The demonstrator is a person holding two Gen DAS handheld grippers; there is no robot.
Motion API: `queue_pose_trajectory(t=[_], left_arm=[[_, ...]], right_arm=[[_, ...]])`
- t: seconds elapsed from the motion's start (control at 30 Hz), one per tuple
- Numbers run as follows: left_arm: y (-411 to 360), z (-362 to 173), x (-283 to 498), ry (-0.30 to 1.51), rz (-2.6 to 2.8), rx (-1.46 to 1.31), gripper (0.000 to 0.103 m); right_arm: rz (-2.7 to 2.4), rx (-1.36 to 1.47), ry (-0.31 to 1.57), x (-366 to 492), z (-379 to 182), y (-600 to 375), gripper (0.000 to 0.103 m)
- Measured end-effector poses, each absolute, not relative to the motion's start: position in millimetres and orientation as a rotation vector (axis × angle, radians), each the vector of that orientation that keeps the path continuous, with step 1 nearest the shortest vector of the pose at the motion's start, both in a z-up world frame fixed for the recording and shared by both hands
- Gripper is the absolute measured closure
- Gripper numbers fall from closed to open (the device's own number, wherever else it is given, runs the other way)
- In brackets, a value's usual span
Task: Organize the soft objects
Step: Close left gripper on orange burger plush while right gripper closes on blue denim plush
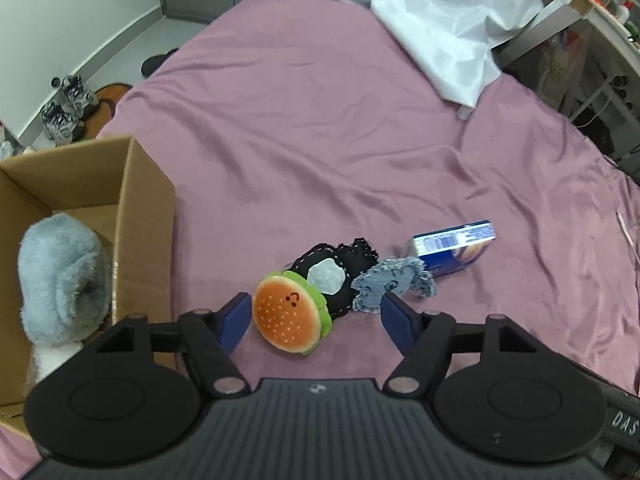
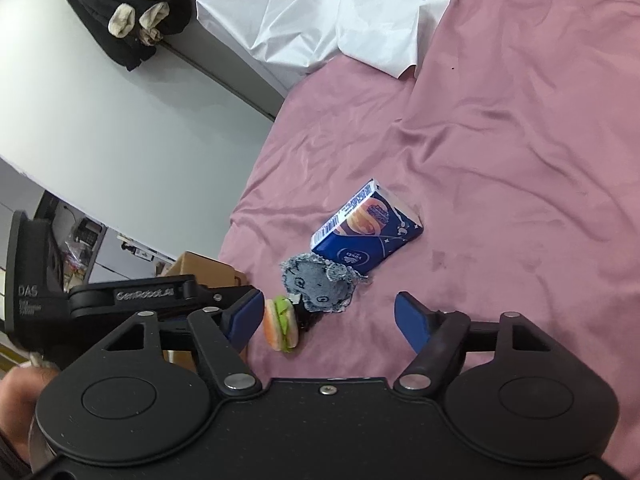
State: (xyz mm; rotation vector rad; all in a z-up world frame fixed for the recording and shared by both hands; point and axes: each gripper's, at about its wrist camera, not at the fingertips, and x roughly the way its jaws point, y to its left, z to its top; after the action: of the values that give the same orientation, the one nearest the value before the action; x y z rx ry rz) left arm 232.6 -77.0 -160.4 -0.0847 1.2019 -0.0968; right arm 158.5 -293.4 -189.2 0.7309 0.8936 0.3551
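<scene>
Plush round burger toy [image 1: 289,317] beside frayed denim patch [image 1: 394,285].

The bed [image 1: 320,128] is covered by a wrinkled mauve-pink sheet [image 2: 520,140]. A crumpled white sheet [image 1: 440,20] lies over its far end. The floor [image 1: 60,20] is pale grey and meets a white wall base. A pair of patterned sneakers [image 1: 66,108] stands on the floor beside a brown mat [image 1: 106,100]. Cluttered white shelving [image 1: 592,40] stands to the right of the bed. Dark clothing [image 2: 128,12] is piled on the floor. Lighting is even.
</scene>
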Motion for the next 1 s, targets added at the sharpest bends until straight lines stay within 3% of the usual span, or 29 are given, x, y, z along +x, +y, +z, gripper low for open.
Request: queue_pose_trajectory(t=[0.4, 0.47, 0.63, 0.87, 1.0], left_arm=[[-76, -204, 257, 1.332, -0.091, -0.025, 0.034], [-75, -208, 259, 1.348, -0.095, -0.031, 0.039], [-65, -212, 263, 1.384, -0.11, -0.077, 0.062], [-62, -199, 262, 1.359, -0.157, -0.107, 0.072], [-61, -192, 257, 1.343, -0.165, -0.115, 0.073]], right_arm=[[0.393, 0.555, 0.868, 182, -206, -273, 0.036], [0.402, 0.533, 0.867, 185, -209, -269, 0.036], [0.415, 0.473, 0.868, 192, -215, -259, 0.038], [0.447, 0.441, 0.847, 201, -218, -246, 0.039], [0.459, 0.427, 0.858, 206, -222, -236, 0.061]])
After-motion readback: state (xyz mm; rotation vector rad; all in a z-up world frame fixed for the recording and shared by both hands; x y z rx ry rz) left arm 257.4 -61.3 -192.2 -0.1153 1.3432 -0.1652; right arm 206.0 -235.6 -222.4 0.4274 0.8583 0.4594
